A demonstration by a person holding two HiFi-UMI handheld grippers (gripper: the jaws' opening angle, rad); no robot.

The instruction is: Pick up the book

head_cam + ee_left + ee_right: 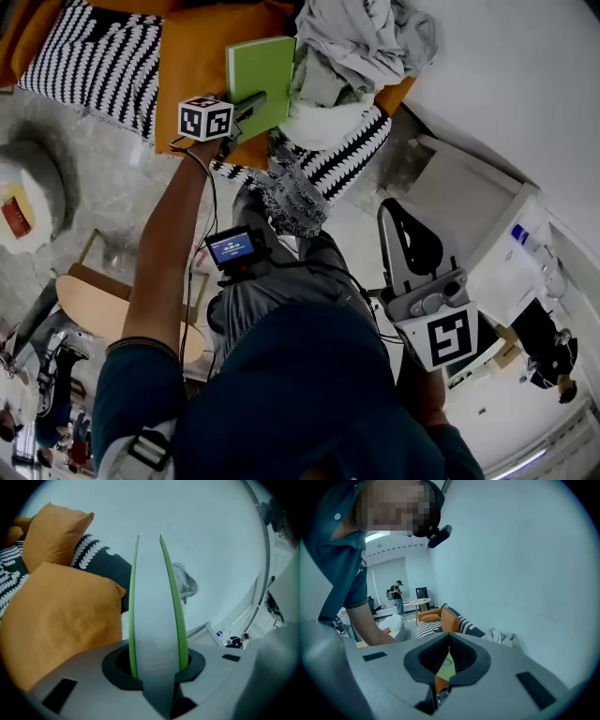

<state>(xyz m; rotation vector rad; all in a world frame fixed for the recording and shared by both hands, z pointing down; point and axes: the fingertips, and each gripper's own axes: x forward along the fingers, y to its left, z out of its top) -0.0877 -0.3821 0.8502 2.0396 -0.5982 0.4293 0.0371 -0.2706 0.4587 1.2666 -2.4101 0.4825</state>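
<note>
Left gripper (249,105): clamped on the green book (262,75), over the orange cushion (192,70).
Right gripper (449,638): jaws together, empty, well apart from the cushion.

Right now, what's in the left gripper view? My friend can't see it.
A green book stands edge-on, clamped in the left gripper, white pages facing us. To its left sit orange cushions and a black-and-white cushion; a pale wall is behind.

- The left arm (167,246) is stretched forward; the left hand-held gripper (255,103) clamps the book (265,66).
- The right hand-held gripper (394,211) sits beside the torso, jaws together, empty.
</note>
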